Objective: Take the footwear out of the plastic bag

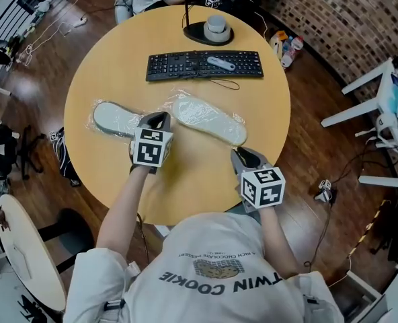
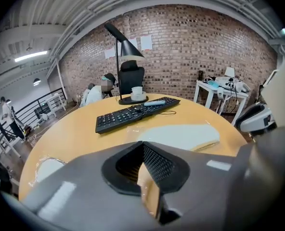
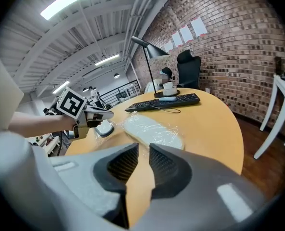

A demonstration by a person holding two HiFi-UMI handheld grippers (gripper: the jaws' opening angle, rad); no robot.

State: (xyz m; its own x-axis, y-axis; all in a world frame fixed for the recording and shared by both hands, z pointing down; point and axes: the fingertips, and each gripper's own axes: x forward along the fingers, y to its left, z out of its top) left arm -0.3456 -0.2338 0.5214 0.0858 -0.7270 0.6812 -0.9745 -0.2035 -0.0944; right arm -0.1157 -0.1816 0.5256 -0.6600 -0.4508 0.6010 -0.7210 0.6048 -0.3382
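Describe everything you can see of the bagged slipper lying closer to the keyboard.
The slipper is pale off-white, flat and sole-shaped, and looks like soft fabric or foam. It is still inside a clear, crinkled plastic bag. It lies flat on the round wooden table, slanting from upper left to lower right in the head view, just below the keyboard but apart from it. Only the table appears to touch it.

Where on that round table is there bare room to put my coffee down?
Bare wood: the table's near edge between the left gripper and right gripper, the far left beside the keyboard, and the right rim past the right slipper. Crowded: the middle, where it and the left slipper lie bagged.
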